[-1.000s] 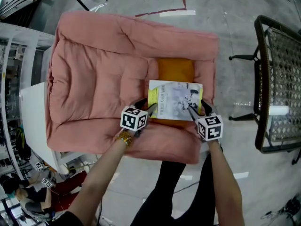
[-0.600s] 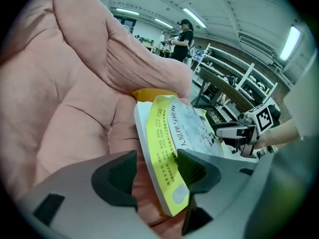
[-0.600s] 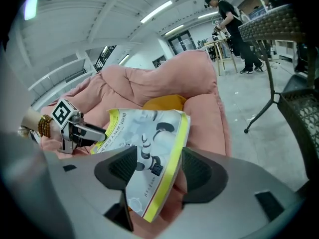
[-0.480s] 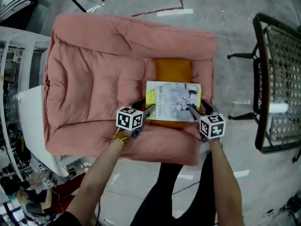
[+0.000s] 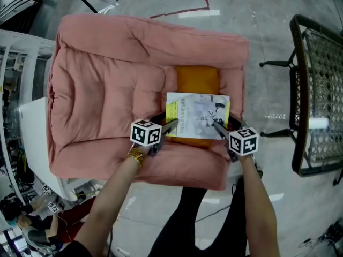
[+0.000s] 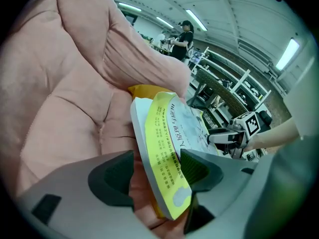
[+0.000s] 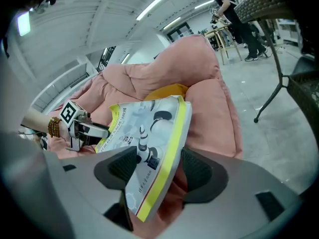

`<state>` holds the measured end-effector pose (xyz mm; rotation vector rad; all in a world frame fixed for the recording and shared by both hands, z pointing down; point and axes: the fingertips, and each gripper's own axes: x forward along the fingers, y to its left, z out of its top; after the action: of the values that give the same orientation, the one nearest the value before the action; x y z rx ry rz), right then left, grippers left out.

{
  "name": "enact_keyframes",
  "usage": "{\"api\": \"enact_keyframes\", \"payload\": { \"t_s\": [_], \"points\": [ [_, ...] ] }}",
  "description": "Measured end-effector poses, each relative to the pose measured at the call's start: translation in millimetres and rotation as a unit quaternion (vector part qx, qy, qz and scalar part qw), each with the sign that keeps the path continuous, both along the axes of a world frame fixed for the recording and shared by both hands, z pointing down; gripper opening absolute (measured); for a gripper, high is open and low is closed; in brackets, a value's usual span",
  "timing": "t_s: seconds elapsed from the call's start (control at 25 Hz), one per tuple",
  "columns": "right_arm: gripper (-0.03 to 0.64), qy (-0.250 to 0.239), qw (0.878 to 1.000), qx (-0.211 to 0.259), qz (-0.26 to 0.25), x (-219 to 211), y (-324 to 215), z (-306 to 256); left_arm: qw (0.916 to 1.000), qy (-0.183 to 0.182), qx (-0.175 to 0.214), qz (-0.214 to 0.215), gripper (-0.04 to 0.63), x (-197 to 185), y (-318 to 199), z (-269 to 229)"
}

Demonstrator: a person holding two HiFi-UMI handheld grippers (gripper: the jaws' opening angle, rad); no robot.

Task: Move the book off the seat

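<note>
A thin book with a white and yellow cover lies on an orange cushion on the seat of a pink armchair. My left gripper is at the book's near left corner. In the left gripper view that corner of the book lies between the jaws of the left gripper; they have just been opening, and a gap shows beside the left pad. My right gripper straddles the near right corner. In the right gripper view the book sits between the open jaws of the right gripper, clear of the right pad.
A dark metal mesh table stands to the right of the armchair on the grey floor. White shelving is close on the left. The person's dark-clothed legs are at the chair's near edge. Another person stands far off.
The left jaws have spread a little around the book's corner. The right gripper has sunk slightly at the other corner. The book stays on the cushion.
</note>
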<state>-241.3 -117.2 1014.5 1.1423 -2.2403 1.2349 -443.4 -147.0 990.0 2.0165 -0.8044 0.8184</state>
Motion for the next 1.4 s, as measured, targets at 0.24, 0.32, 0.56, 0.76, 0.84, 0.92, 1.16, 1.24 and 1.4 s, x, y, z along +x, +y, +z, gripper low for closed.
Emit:
{"api": "enact_keyframes", "payload": {
  "t_s": [0.24,0.32,0.56,0.76,0.84,0.92,1.16,1.24,1.4],
  "points": [
    [0.290,-0.037,0.999,-0.022,0.002,-1.6,0.0,9.1,0.9997,0.022,-0.012,-0.002,0.298,-0.4,-0.1,2.7],
    [0.290,-0.050,0.998,-0.029,-0.003,-2.7,0.1,11.4,0.9992,0.032,-0.021,-0.006,0.298,0.4,0.9,4.0],
    [0.290,-0.081,0.996,-0.046,-0.019,-7.5,-0.1,16.2,0.9966,0.063,-0.052,-0.011,0.298,4.6,3.5,10.1],
    [0.288,-0.115,0.992,-0.057,0.018,-9.0,-6.0,12.3,0.9972,0.052,-0.051,-0.015,0.291,13.6,-0.7,12.3],
    [0.281,-0.123,0.990,-0.059,0.025,-11.1,-5.0,9.5,0.9973,0.046,-0.051,-0.024,0.284,12.5,-0.6,12.7],
    [0.273,-0.118,0.991,-0.058,0.024,-12.2,-4.3,7.3,0.9977,0.037,-0.047,-0.032,0.273,10.9,-0.9,12.4],
    [0.219,-0.098,0.993,-0.057,0.018,-9.3,-4.3,-4.4,0.9980,0.015,-0.026,-0.056,0.207,8.2,-4.5,1.9],
    [0.213,-0.089,0.994,-0.062,0.015,-9.9,-4.6,-8.8,0.9979,0.005,-0.020,-0.062,0.190,6.8,-4.7,-2.2],
    [0.192,-0.072,0.995,-0.067,0.012,-8.4,-6.2,-17.5,0.9977,-0.013,-0.010,-0.066,0.179,7.5,-6.0,-9.3]
  ]
}}
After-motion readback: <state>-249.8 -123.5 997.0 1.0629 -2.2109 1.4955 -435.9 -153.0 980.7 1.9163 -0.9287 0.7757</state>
